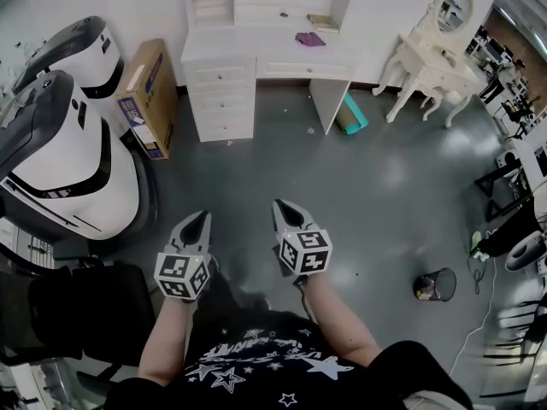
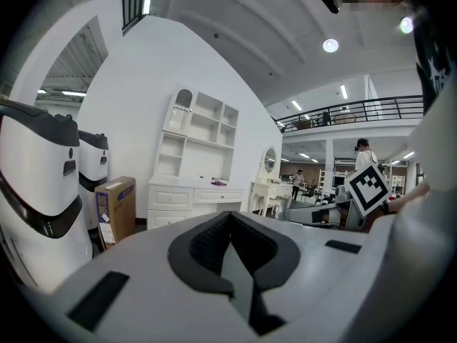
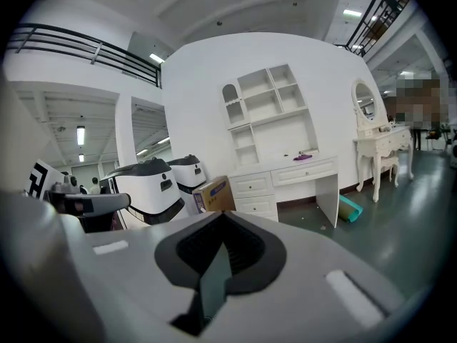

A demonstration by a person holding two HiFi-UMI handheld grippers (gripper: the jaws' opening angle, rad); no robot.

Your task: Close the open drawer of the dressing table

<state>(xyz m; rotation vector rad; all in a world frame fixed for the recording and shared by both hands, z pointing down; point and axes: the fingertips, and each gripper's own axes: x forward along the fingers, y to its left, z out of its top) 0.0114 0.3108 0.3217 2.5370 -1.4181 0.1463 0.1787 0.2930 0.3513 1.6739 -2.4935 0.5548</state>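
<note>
The desk (image 1: 231, 48) stands against the far wall, and every drawer front on it looks flush: the stack of drawers (image 1: 220, 101) under its left end and the wide drawer (image 1: 303, 68) below its front edge. Judged from here, the drawer lies shut as the task wants, though a slight gap would not show from this far back. A purple item (image 1: 309, 38) rests near the desk's back right. Well apart from it, across the grey floor (image 1: 376, 186), the left gripper (image 1: 197, 219) and right gripper (image 1: 285, 207) hover side by side, pointing towards the desk, jaws pressed together on nothing.
</note>
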